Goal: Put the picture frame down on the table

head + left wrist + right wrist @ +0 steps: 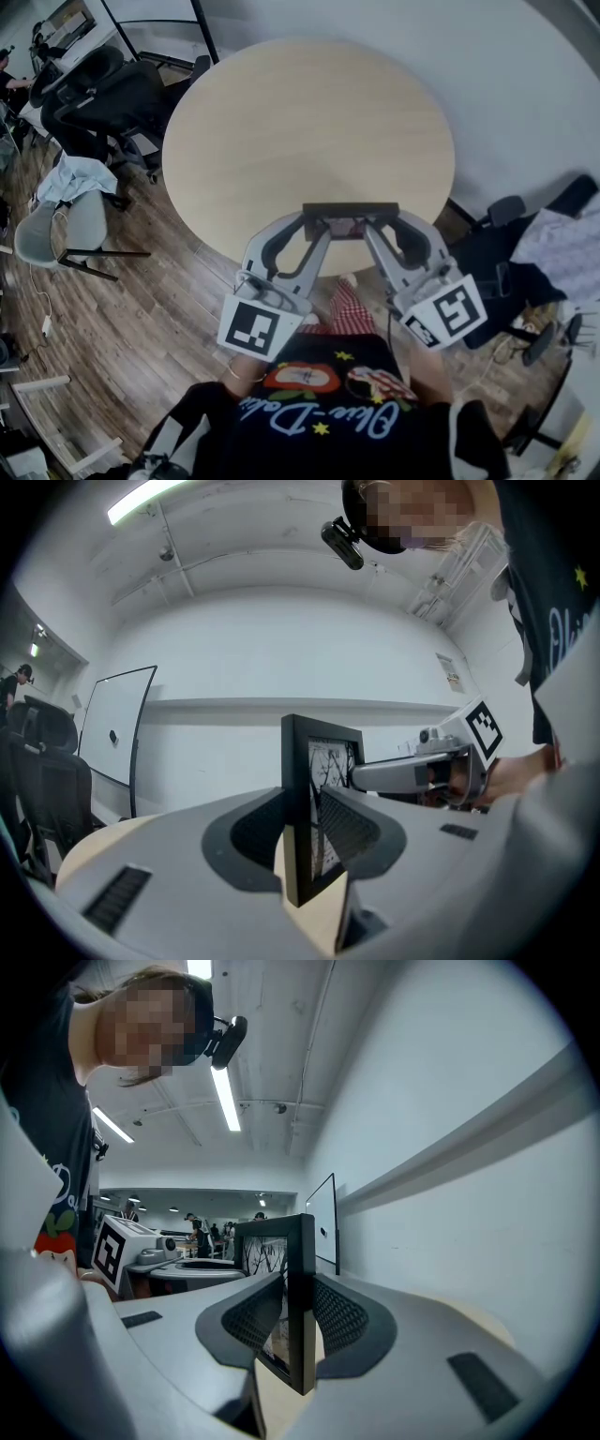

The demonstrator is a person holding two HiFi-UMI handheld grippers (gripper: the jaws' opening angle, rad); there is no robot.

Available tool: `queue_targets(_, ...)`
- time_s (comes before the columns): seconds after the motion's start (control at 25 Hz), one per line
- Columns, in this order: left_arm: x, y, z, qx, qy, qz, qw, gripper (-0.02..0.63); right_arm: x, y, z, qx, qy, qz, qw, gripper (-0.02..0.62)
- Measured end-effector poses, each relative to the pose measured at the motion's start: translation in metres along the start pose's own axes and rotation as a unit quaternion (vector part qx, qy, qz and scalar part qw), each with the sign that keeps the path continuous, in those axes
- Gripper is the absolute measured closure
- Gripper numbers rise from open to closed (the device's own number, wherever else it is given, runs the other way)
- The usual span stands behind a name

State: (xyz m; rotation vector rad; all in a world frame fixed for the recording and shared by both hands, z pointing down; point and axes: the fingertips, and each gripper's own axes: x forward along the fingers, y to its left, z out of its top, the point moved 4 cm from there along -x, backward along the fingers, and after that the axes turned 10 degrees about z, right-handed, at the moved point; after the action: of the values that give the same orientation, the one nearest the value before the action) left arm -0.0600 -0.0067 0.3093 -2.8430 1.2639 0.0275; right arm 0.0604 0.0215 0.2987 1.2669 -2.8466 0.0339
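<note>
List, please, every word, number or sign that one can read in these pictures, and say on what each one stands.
On the shirt: light-blue cursive lettering, seen upside down and curved; I cannot read it with certainty.
On the wall notice: print too small to read.
On the square markers: black-and-white patterns only, no letters.
In the picture frame: a picture of bare branches, no words.
No other text is legible.
</note>
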Motion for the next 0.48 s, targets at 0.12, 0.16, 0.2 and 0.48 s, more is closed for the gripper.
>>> queue_targets(0.12, 0.009, 0.002, -0.001, 0.001, 0.003, 0.008, 1.0000, 0.495, 0.005, -0.011, 0.000, 0.003, 0.002, 0.007, 1.000, 0.517)
queue_targets(0.16, 0.013, 0.003, -0.001, -0.001, 0.003, 0.011, 0.9999, 0.494, 0.006, -0.015, 0.001, 0.002, 0.003, 0.010, 1.000, 0.517)
queue_targets(0.2, 0.017, 0.003, 0.000, -0.001, 0.003, 0.014, 0.9999, 0.494, 0.007, -0.019, 0.001, 0.001, 0.002, 0.013, 1.000, 0.517)
queue_targets(0.48, 0.046, 0.004, -0.008, 0.003, 0.012, 0.035, 0.9993, 0.494, 0.014, -0.052, -0.007, 0.008, 0.006, 0.032, 0.999, 0.517)
